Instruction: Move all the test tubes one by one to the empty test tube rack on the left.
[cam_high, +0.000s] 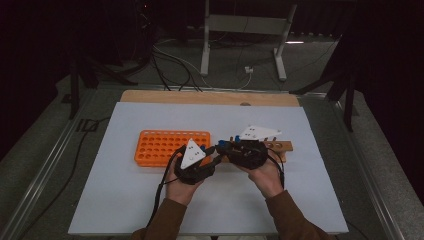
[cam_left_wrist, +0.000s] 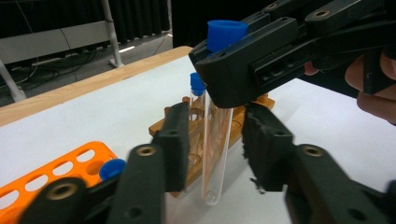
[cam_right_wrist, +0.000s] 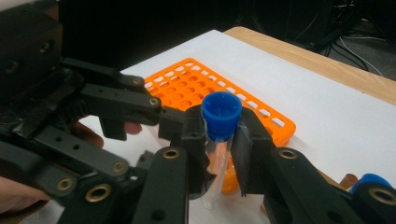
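The right gripper (cam_right_wrist: 218, 156) is closed on a clear test tube (cam_left_wrist: 215, 154) with a blue cap (cam_right_wrist: 221, 115), gripping it just under the cap and holding it upright in the air, between the orange tube rack (cam_high: 170, 146) and the wooden rack (cam_high: 277, 147), above the desk (cam_high: 125, 200). The left gripper (cam_left_wrist: 215, 149) has its jaws on both sides of the tube's lower body; I see a small gap, so it is not yet pressing. I judge the tube light, stiff, smooth and breakable. A good place to hold is the middle of the body, with soft pressure only. A second capped tube (cam_left_wrist: 196, 93) stands in the wooden rack behind.
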